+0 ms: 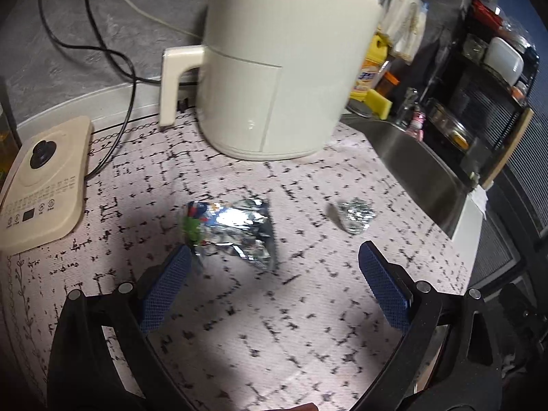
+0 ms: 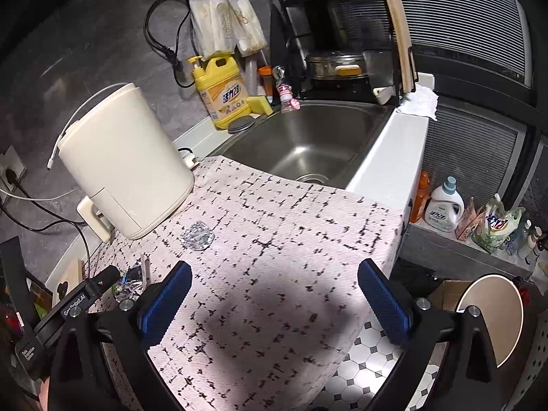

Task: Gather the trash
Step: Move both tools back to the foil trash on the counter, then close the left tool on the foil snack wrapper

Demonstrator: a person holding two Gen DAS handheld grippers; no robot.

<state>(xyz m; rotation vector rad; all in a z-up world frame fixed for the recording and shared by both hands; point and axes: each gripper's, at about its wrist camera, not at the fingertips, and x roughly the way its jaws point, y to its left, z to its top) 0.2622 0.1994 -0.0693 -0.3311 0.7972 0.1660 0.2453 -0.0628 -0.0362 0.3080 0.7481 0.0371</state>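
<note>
Trash lies uncollected on the patterned pink table (image 1: 308, 325) — a flattened silver foil wrapper (image 1: 236, 231) just ahead of the wide-open, empty left tool (image 1: 274, 263) and a crumpled foil ball (image 1: 356, 214) beside it — while the right tool (image 2: 274, 274) hovers spread and empty.

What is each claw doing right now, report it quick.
Left claw: open, holding nothing, hanging above the foil wrapper.
Right claw: open, holding nothing, the crumpled foil ball lying ahead of it.
</note>
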